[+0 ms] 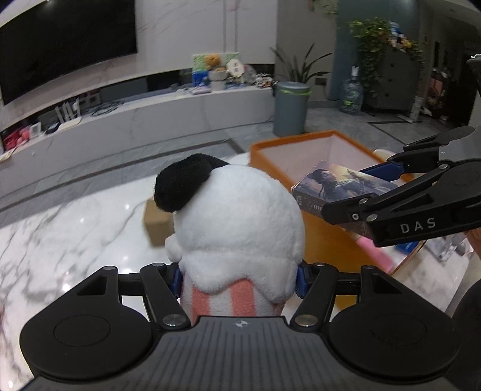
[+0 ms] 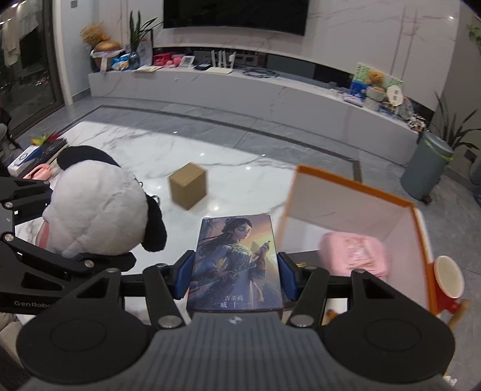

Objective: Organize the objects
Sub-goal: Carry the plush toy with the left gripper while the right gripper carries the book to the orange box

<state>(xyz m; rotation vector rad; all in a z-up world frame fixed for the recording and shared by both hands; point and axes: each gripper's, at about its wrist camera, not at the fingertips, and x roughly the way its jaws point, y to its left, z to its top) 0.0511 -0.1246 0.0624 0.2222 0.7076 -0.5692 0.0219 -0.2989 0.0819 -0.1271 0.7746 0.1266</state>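
A large dark television point(image 2: 236, 13) hangs on a white marble wall above a long low console point(image 2: 240, 90) cluttered with small items. The floor point(image 2: 210, 126) is grey tile bordering glossy white marble. A grey bin point(image 1: 290, 108) stands near potted plants point(image 1: 300, 66).

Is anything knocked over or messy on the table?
Nothing is spilled. The small brown box sits alone, turned cornerwise on the marble table, apart from the orange bin. That is the only stray thing.

right tongs point(image 1: 342, 201): "DAS" | left tongs point(image 2: 132, 260): "GenRobo", seemingly cut off
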